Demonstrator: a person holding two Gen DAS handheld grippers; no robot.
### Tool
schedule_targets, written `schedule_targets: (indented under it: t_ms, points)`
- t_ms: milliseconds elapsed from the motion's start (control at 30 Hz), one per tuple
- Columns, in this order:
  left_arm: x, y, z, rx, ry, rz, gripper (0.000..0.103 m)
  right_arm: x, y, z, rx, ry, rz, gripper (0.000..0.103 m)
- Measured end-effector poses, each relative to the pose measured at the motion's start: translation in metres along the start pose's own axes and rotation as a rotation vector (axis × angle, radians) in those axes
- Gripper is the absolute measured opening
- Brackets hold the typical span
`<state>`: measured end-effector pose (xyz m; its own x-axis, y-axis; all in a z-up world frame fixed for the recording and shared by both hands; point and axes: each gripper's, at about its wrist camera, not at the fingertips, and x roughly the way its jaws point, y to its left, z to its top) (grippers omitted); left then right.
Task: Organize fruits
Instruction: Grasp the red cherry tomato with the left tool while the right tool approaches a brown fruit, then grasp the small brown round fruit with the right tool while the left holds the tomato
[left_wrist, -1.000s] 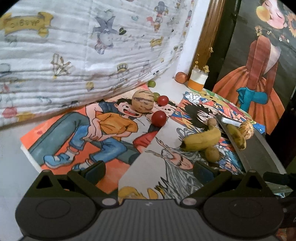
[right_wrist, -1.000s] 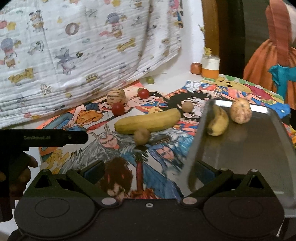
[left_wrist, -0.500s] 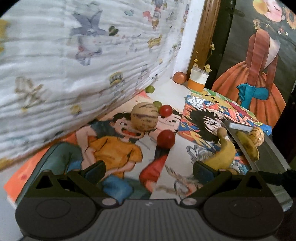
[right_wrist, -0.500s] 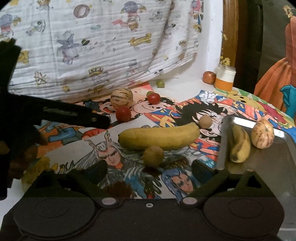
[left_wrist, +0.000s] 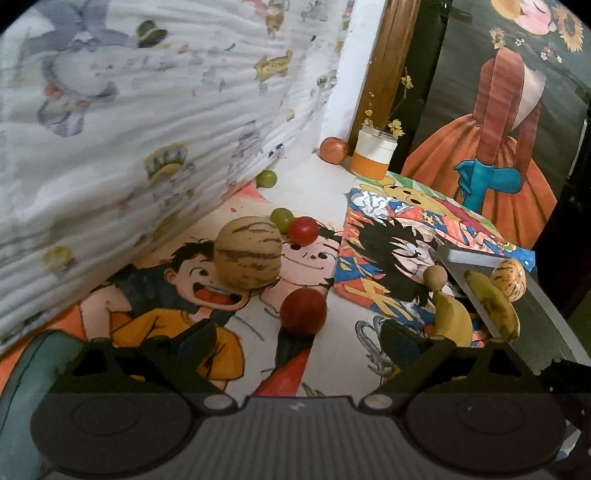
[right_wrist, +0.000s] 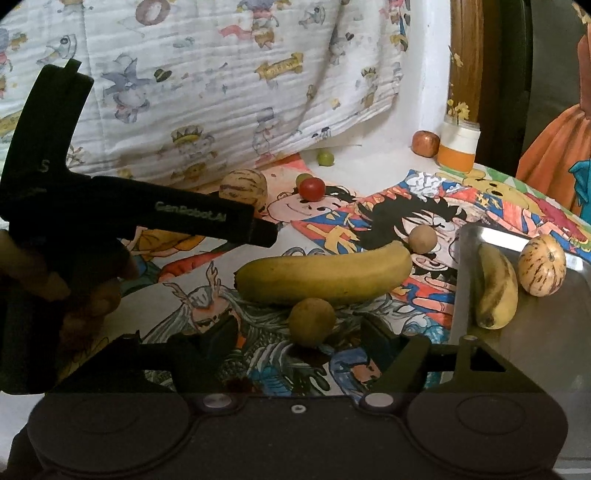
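Note:
My left gripper (left_wrist: 301, 334) is wide and its jaws are closing. A red tomato (left_wrist: 303, 311) lies just ahead between its fingertips, untouched. A striped melon (left_wrist: 248, 256) sits beyond it, then a cherry tomato (left_wrist: 303, 230) and a green grape (left_wrist: 281, 218). My right gripper (right_wrist: 299, 334) is also closing, with a small brown round fruit (right_wrist: 312, 321) between its fingers; gaps remain on both sides. A banana (right_wrist: 325, 275) lies right behind that fruit. The steel tray (right_wrist: 554, 332) on the right holds a second banana (right_wrist: 495, 288) and a striped melon (right_wrist: 541, 264).
Cartoon posters cover the table. A printed quilt (left_wrist: 147, 129) hangs close on the left. An orange-and-white jar (left_wrist: 373, 157) and a copper-coloured apple (left_wrist: 334, 150) stand at the back corner. A hand (right_wrist: 74, 291) holding the left gripper fills the left of the right wrist view.
The left gripper moved forward toward the melon and red tomato. The right gripper advanced onto the brown fruit and its fingers narrowed. The left gripper swung across the right wrist view.

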<state>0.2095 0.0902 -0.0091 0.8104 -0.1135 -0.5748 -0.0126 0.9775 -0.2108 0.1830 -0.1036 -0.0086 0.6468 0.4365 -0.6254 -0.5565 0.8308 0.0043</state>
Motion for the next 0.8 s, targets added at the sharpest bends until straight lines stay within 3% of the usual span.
schedule_targets:
  t_ms: [333, 400, 467, 533, 800]
  points:
    - [0.011, -0.006, 0.003, 0.006, -0.004, -0.028, 0.077, 0.002, 0.002, 0.001, -0.005, 0.002, -0.008, 0.069]
    - [0.011, -0.006, 0.004, 0.004, -0.006, -0.021, 0.07, 0.002, 0.002, 0.001, -0.009, 0.001, -0.007, 0.067]
    - [0.012, -0.007, 0.004, 0.002, -0.005, -0.021, 0.056, 0.002, 0.002, 0.001, -0.01, 0.0, -0.004, 0.064]
    - [0.012, -0.006, 0.004, -0.003, -0.005, -0.019, 0.054, 0.002, 0.002, 0.001, -0.01, -0.001, -0.005, 0.062]
    - [0.012, -0.003, 0.005, -0.021, -0.004, 0.002, 0.033, 0.002, -0.001, 0.001, 0.011, -0.005, -0.014, 0.049]
